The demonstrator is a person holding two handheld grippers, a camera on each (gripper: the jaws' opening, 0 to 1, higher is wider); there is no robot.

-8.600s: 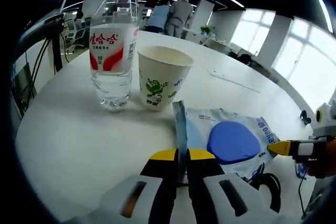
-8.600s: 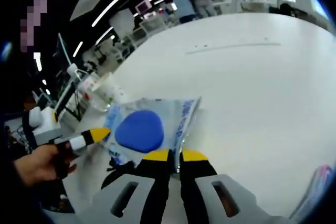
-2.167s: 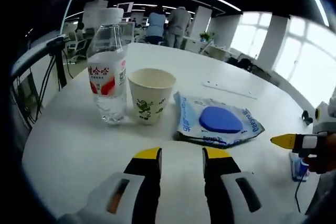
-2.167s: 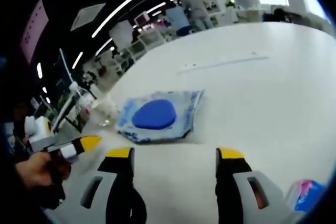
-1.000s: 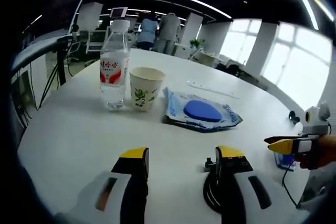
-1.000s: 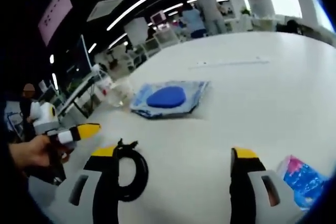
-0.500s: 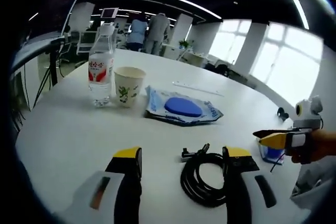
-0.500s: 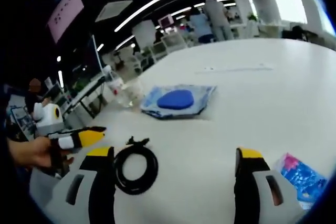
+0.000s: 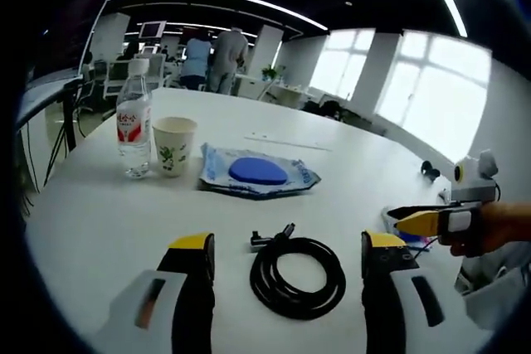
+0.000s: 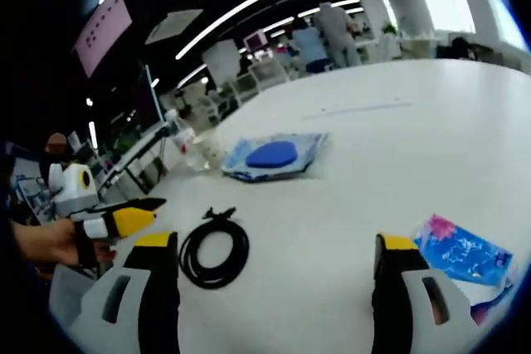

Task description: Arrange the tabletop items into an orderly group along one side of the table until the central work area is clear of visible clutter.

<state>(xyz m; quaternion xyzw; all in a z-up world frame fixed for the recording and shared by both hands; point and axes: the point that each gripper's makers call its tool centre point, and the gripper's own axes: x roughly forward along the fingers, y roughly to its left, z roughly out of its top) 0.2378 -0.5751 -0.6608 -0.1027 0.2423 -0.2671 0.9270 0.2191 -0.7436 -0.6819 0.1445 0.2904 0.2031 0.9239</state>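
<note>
Both grippers are hanging over the white round table [image 9: 99,205] with jaws spread wide and nothing in them: the left gripper [image 9: 286,248] is framing a coiled black cable [image 9: 297,275], the right gripper [image 10: 274,248] sitting nearer the pink-and-blue packet [image 10: 461,256]. Further back, the water bottle [image 9: 134,126], paper cup [image 9: 173,145] and blue wipes pack [image 9: 253,174] are lining up side by side, well apart from the cable.

The white table [image 9: 99,205] carries a water bottle [image 9: 133,128], paper cup [image 9: 174,146], blue pouch [image 9: 255,174], coiled cable [image 9: 297,277] and perhaps a colourful packet [image 10: 461,255].
</note>
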